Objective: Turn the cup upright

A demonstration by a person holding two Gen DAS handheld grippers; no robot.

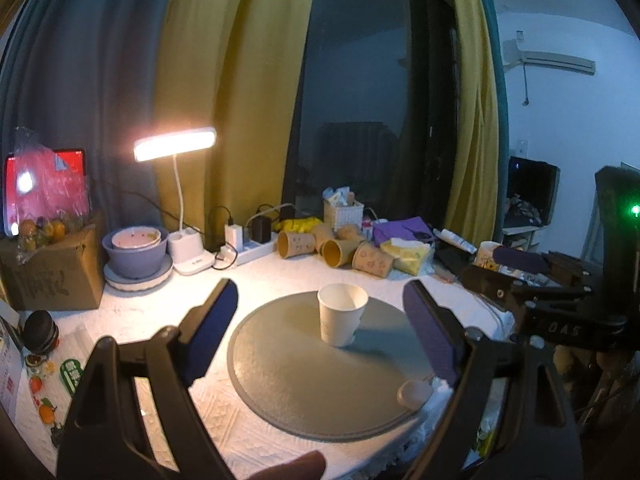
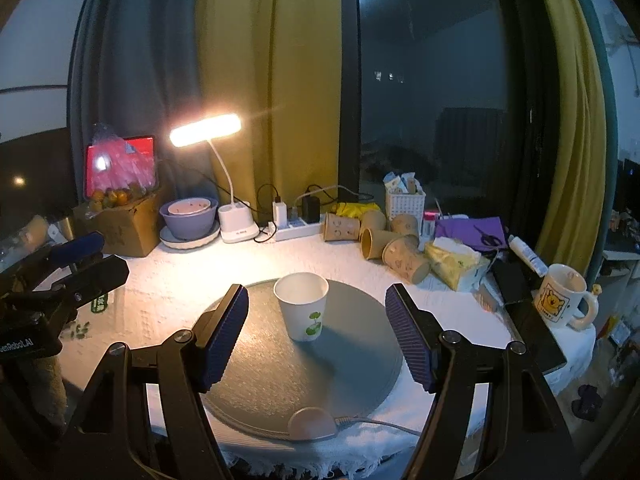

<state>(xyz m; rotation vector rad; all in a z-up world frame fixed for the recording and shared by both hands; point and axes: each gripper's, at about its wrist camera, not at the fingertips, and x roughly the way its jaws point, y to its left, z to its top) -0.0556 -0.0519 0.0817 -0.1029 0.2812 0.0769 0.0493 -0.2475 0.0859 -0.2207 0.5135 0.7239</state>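
A white paper cup (image 1: 341,314) stands upright, mouth up, on a round grey mat (image 1: 304,372). In the right wrist view the cup (image 2: 302,306) shows a green leaf print and sits on the mat (image 2: 280,376). My left gripper (image 1: 320,332) is open and empty, with the cup just beyond the gap between its fingers. My right gripper (image 2: 316,334) is open and empty, the cup just ahead between its fingers. The right gripper's body also shows at the right edge of the left wrist view (image 1: 520,276), and the left gripper at the left edge of the right wrist view (image 2: 76,256).
A lit desk lamp (image 2: 206,130), stacked bowls (image 2: 188,220), a power strip (image 2: 296,226), several brown paper cups lying on their sides (image 2: 384,242), a tissue pack (image 2: 456,264) and a mug (image 2: 560,300) ring the table. A small pink mouse (image 2: 312,424) lies at the mat's near edge.
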